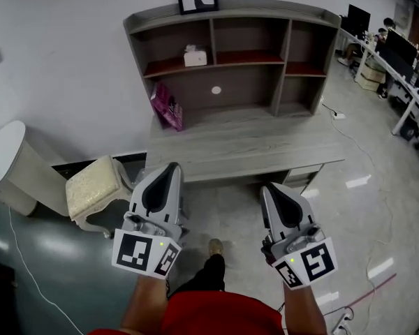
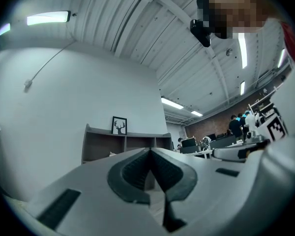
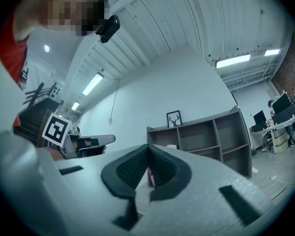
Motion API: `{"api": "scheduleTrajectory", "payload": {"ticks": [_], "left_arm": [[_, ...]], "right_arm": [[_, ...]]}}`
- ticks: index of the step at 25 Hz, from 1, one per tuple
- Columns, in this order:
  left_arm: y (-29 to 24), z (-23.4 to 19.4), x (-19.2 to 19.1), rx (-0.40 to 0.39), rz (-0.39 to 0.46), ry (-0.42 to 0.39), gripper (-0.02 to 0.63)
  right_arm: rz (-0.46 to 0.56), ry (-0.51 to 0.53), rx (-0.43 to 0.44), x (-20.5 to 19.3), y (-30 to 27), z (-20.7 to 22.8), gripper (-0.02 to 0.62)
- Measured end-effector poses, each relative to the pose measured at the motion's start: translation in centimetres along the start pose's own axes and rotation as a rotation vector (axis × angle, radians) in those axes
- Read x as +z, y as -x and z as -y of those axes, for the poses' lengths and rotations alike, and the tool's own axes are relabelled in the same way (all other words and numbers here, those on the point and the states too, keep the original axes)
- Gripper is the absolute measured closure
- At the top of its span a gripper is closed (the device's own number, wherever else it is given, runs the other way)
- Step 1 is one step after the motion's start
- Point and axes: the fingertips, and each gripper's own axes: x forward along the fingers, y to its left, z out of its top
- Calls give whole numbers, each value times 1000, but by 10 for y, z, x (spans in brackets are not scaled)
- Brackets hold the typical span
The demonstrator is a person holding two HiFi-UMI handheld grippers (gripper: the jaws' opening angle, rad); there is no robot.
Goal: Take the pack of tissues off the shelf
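Tissues (image 1: 195,56) in the shelf's (image 1: 230,10) upper-left bay, well ahead of us and higher. We hold the left gripper (image 1: 170,167) and right gripper (image 1: 267,188) low, both closed and empty (the left looks nearer the tissues).

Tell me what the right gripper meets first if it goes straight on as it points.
The way looks free nearby. The right gripper, jaws shut, seems aimed at the pink pack standing on the desk, at its left side. Depth is unclear.
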Motion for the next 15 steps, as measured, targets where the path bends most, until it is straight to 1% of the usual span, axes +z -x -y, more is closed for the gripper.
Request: {"api": "scheduleTrajectory", "payload": {"ticks": [5, 8, 15], "left_arm": [[-66, -33, -21, 2, 16, 12, 597], [-111, -56, -34, -10, 11, 1, 597], [-211, -111, -65, -41, -6, 14, 597]], "right_arm": [[-30, 20, -15, -19, -57, 39, 591], [-39, 23, -29, -29, -102, 67, 591], [-55, 31, -55, -52, -204, 127, 591]]}}
